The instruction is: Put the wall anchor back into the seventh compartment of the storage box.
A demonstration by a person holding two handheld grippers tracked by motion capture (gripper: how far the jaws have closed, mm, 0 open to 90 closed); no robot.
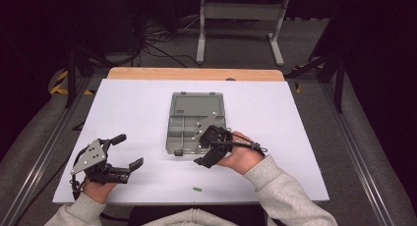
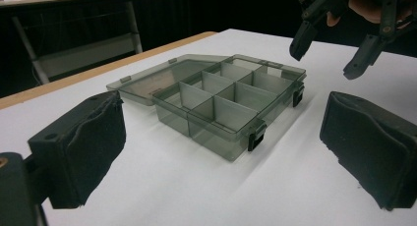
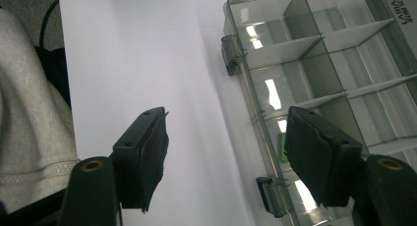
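A clear grey compartment box (image 1: 196, 123) lay open near the middle of the white table (image 1: 137, 103), its lid (image 1: 197, 104) folded flat toward the far edge and the divided tray toward the person. Two black latches (image 2: 256, 135) hung on the tray's near wall.

The right gripper (image 1: 212, 146) was held over the tray's near right corner, its jaws apart and empty. In the right gripper view, one jaw stood over bare table outside the box and the other over a compartment inside, so the tray's latch-side wall ran between them; whether either jaw touched the box could not be told. A small green piece (image 3: 283, 148) showed in the compartment just beside the inner jaw, partly hidden by it. The right hand (image 1: 242, 156) gripped the tool from behind, with a grey sleeve (image 1: 285, 191) trailing to the bottom edge.

The left gripper (image 1: 127, 151) sat near the table's near left corner, well apart from the box, jaws wide apart and holding nothing. In the left gripper view the box lay ahead between the two pads, beyond their tips, with the right gripper hanging above its far side.

A small green object (image 1: 197, 189) lay alone on the table by the near edge, between the two arms.
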